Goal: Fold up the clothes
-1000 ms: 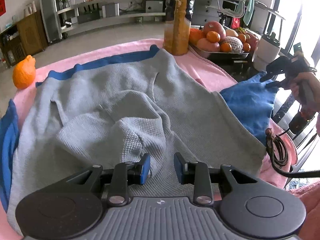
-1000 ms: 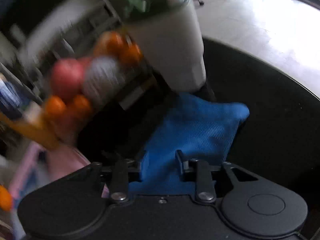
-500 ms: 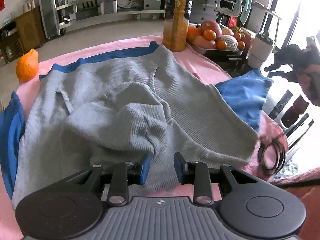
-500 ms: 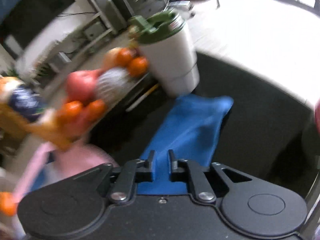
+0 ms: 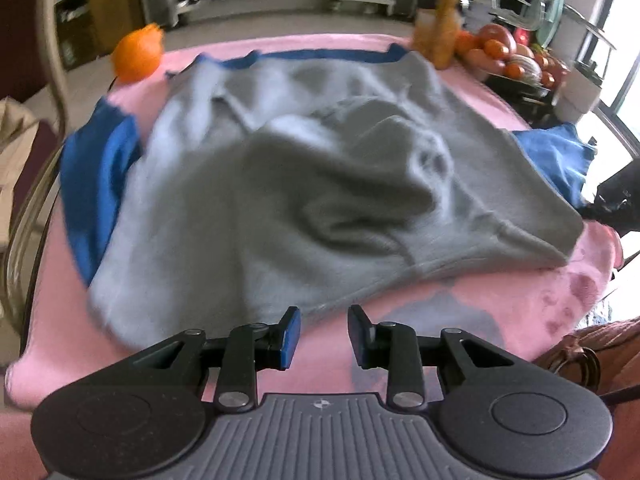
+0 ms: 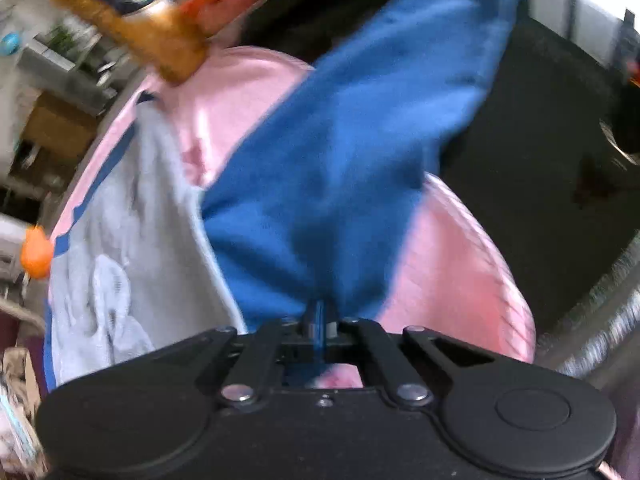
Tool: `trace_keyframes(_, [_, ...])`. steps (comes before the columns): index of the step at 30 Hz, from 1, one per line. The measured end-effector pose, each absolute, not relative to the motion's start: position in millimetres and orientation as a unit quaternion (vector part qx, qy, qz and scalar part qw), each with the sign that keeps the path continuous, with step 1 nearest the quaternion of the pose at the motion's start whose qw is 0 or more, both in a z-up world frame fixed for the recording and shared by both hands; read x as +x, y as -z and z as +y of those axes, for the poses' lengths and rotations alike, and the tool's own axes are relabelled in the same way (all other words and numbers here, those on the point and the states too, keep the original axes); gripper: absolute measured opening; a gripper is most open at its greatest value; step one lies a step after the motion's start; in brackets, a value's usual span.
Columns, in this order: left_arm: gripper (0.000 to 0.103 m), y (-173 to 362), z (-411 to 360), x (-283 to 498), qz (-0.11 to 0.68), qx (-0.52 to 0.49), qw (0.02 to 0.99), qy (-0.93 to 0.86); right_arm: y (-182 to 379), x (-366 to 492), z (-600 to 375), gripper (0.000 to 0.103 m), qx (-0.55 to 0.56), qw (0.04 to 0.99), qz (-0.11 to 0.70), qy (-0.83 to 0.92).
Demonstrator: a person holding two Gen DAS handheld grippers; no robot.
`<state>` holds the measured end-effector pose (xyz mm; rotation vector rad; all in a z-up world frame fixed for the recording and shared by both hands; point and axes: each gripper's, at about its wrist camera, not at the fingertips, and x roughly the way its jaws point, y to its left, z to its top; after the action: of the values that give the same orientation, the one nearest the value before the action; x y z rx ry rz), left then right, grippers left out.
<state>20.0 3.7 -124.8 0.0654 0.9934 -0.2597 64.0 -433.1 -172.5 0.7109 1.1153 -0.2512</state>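
A grey knit sweater (image 5: 304,184) lies rumpled on a pink blanket (image 5: 500,304), on top of a blue garment (image 5: 92,184) that shows at its left, far and right sides. My left gripper (image 5: 320,322) hangs open over the bare blanket just short of the sweater's near hem, with nothing between its fingers. In the right wrist view, my right gripper (image 6: 319,314) is shut on a pinch of the blue garment (image 6: 360,140). From there the garment stretches away to the upper right, over the blanket (image 6: 452,264) and a black tabletop. The grey sweater (image 6: 132,240) lies to its left.
An orange fruit (image 5: 138,54) sits at the blanket's far left. A juice bottle (image 5: 438,32), a tray of fruit (image 5: 508,56) and a white container (image 5: 576,92) stand at the far right. A chair frame (image 5: 28,184) is on the left. The black tabletop (image 6: 552,128) lies right of the blanket.
My left gripper drew back from over the sweater to the bare blanket at its near hem. My right gripper closed on the blue garment and carried it towards the pink blanket.
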Motion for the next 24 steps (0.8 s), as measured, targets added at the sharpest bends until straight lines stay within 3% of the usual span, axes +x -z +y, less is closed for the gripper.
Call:
trace_keyframes(2, [0.030,126,12,20,0.468,0.023,0.876,0.112,166,55,-426,0.000,0.306,0.791,0.510,0.144])
trace_keyframes(4, [0.030,122,22,19,0.447,0.013,0.889,0.093,156,48,-416,0.009,0.304,0.808,0.486,0.136])
trace_keyframes(8, [0.028,118,48,32,0.426,-0.047,0.902,0.058,136,38,-387,0.011,0.325,0.834,0.440,0.069])
trace_keyframes(12, [0.019,134,56,53,0.452,-0.048,0.890,0.019,136,46,-344,0.011,0.316,0.826,0.467,-0.005])
trace_keyframes(14, [0.020,146,54,56,0.489,-0.035,0.871,0.016,144,57,-326,0.012,0.286,0.817,0.501,-0.008])
trace_keyframes(15, [0.027,152,54,57,0.508,-0.028,0.861,0.015,150,60,-320,0.015,0.267,0.811,0.521,0.002])
trace_keyframes(16, [0.027,153,51,56,0.520,-0.009,0.854,0.013,155,64,-315,0.019,0.248,0.804,0.540,0.012])
trace_keyframes(18, [0.024,146,52,53,0.526,-0.012,0.850,0.013,157,64,-312,0.019,0.229,0.799,0.556,0.023])
trace_keyframes(24, [0.026,88,113,64,0.445,-0.082,0.891,-0.023,94,63,-311,0.020,0.263,0.849,0.457,-0.028])
